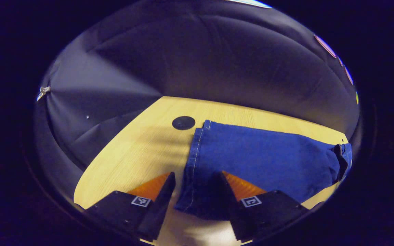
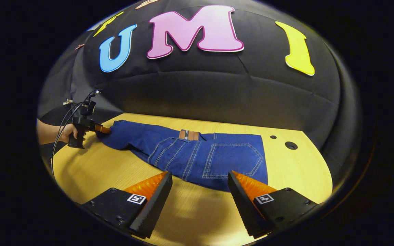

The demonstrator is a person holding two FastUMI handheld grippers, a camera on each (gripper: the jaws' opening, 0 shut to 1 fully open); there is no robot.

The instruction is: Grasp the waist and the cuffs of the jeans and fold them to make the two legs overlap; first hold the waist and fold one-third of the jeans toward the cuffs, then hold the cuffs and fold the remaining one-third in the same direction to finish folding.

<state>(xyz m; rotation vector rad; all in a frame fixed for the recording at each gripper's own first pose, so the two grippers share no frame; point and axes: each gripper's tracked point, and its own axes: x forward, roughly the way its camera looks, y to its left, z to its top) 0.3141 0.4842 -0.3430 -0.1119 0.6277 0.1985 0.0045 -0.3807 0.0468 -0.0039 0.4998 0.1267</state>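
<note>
Jeans (image 2: 197, 155) lie flat on the tabletop (image 2: 296, 171). My left tongs (image 1: 197, 179) stand wide apart, straddling the cuff edge of the jeans. My right tongs (image 2: 199, 179) gape wide just short of the waist end, touching nothing.

dim booth, with soft shadows on the desk (image 1: 142, 143). both views bend strongly at the edges. slight blur throughout.
</note>
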